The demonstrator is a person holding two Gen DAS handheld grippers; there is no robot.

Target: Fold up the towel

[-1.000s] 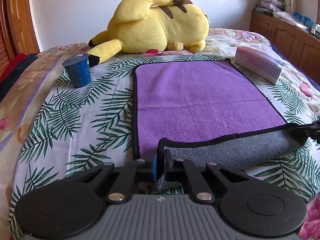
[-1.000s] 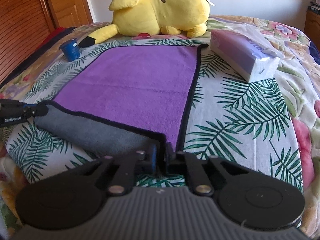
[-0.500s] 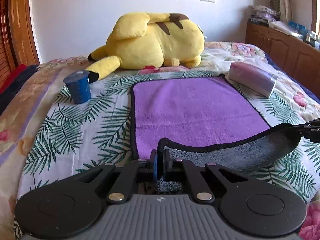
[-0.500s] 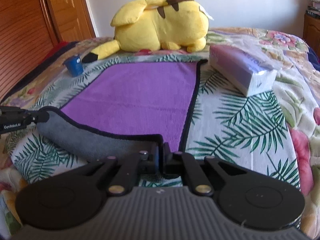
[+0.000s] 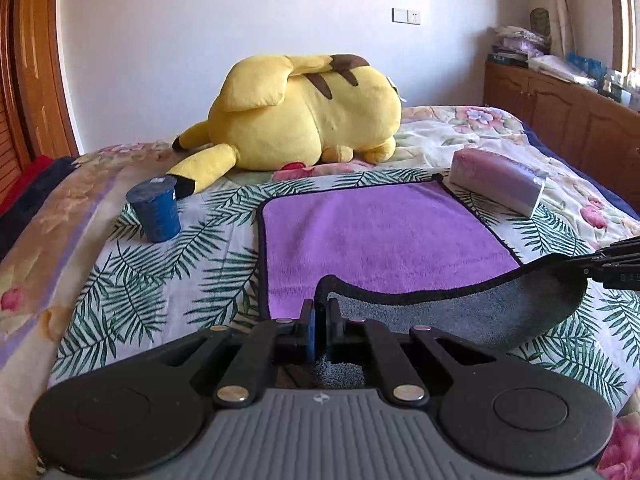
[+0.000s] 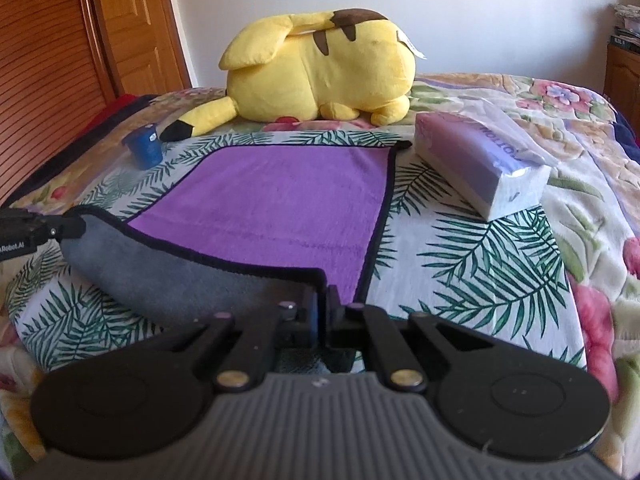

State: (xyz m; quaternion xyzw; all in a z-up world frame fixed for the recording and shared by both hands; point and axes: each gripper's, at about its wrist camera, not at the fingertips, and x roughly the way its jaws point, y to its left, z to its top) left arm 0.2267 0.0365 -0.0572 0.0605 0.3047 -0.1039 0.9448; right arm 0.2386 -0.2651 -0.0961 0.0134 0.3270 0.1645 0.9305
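A purple towel (image 5: pixel 380 236) with black trim and a grey underside lies on the bed; it also shows in the right wrist view (image 6: pixel 280 200). My left gripper (image 5: pixel 321 312) is shut on the towel's near left corner. My right gripper (image 6: pixel 323 300) is shut on the near right corner. Both corners are lifted off the bed, so the near edge curls up and shows its grey underside (image 5: pixel 480 312). The right gripper's tip shows at the right edge of the left wrist view (image 5: pixel 616 264). The left gripper's tip shows at the left edge of the right wrist view (image 6: pixel 36 232).
A big yellow plush toy (image 5: pixel 304 112) lies just beyond the towel's far edge. A blue cup (image 5: pixel 155 212) stands left of the towel. A tissue pack (image 6: pixel 480 164) lies at its right. Wooden cabinets (image 5: pixel 560 116) line the right wall, a wooden door (image 6: pixel 132 24) the left.
Both grippers have risen and tilted up with the towel corners held. The near edge has lifted further and the view now takes in more of the wall.
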